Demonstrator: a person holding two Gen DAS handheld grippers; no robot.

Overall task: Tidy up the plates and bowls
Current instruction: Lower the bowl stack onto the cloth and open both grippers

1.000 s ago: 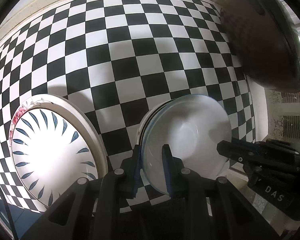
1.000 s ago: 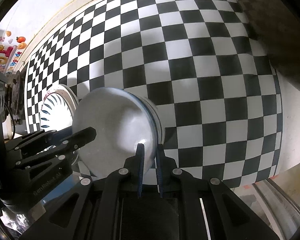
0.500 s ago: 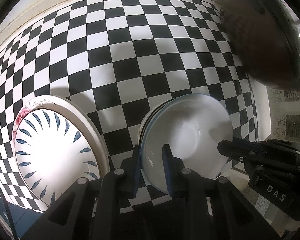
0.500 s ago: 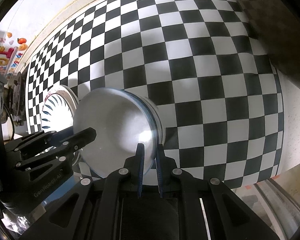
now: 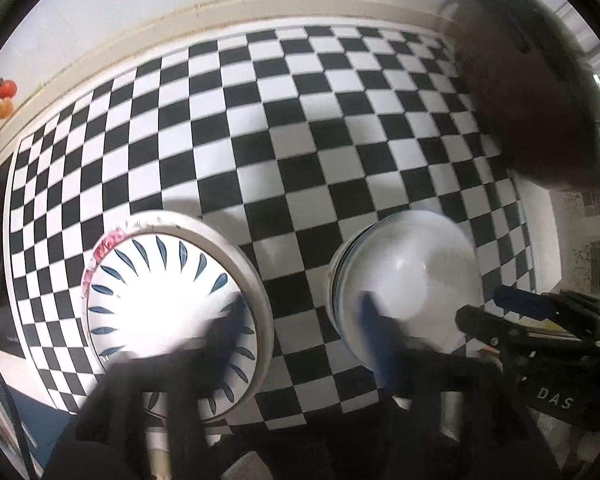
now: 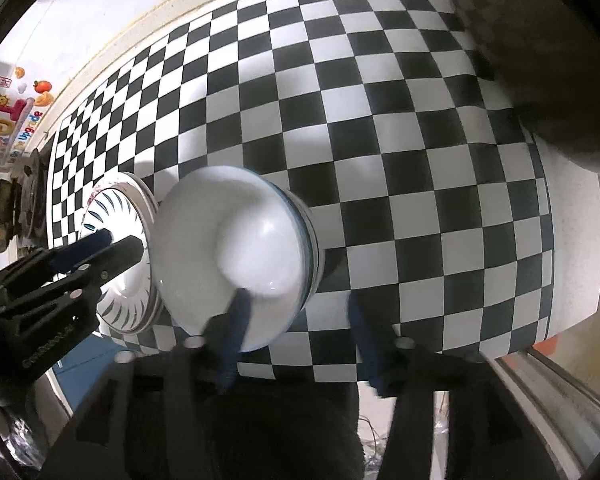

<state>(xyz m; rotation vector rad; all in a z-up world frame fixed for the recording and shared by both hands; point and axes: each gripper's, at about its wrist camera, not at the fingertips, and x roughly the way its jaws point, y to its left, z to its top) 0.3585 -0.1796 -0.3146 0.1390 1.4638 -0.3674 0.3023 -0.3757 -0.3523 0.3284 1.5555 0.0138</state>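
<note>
A plain white bowl (image 5: 412, 280) sits nested on a blue-rimmed bowl on the checkered cloth; it also shows in the right wrist view (image 6: 236, 252). A stack of plates with blue leaf marks (image 5: 164, 308) lies to its left, also in the right wrist view (image 6: 120, 264). My left gripper (image 5: 300, 316) is open and empty, one finger over the plates, one over the white bowl. My right gripper (image 6: 296, 320) is open and empty, its left finger in front of the white bowl.
A black and white checkered cloth (image 5: 300, 140) covers the table. A dark wok (image 5: 540, 100) sits at the far right. A wall with fruit stickers (image 6: 16, 108) is at the far left. The table's near right edge (image 6: 572, 280) drops off.
Both grippers have opened and let go of the white bowl's rim. The bowl now rests on the stack. Both grippers have pulled back a little.
</note>
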